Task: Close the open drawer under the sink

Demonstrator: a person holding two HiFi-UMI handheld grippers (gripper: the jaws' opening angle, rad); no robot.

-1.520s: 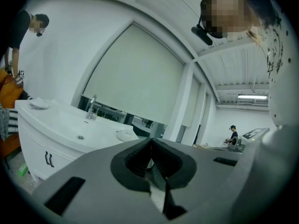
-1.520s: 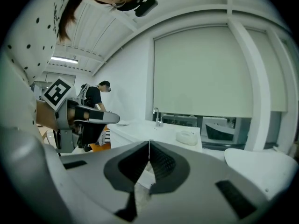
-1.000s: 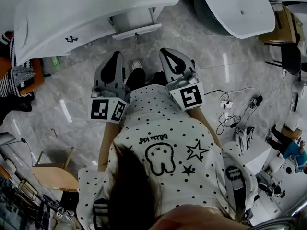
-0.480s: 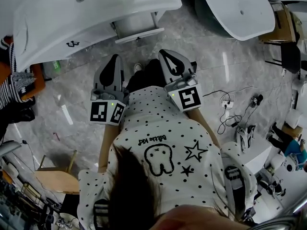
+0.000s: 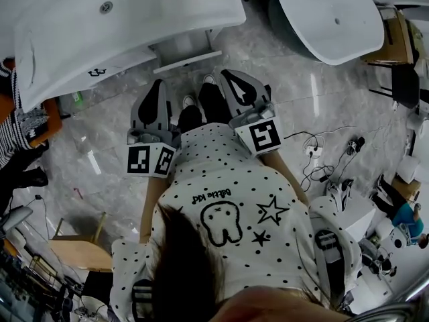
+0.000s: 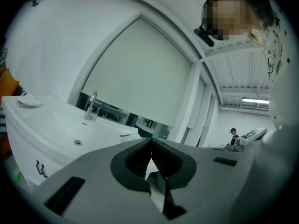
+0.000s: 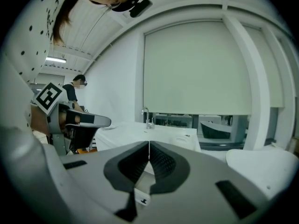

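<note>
The white sink vanity (image 5: 127,19) fills the upper left of the head view, and its open drawer (image 5: 186,51) juts out from under the basin toward me. My left gripper (image 5: 159,84) and right gripper (image 5: 226,74) are held side by side, both pointing at the drawer and a short way from its front edge. Both are shut with nothing between the jaws. In the left gripper view the left gripper (image 6: 151,143) is shut, with the basin and faucet (image 6: 92,104) beyond. In the right gripper view the right gripper (image 7: 148,146) is shut, and the left gripper (image 7: 77,121) shows at the left.
A second white basin (image 5: 332,12) stands at the upper right. Cables and a power strip (image 5: 314,154) lie on the marble floor to the right. A person in striped clothes (image 5: 17,133) is at the left edge, and a wooden stool (image 5: 74,247) stands at the lower left.
Both grippers have moved toward the vanity together. The drawer front now sits nearer their tips. Both stay shut.
</note>
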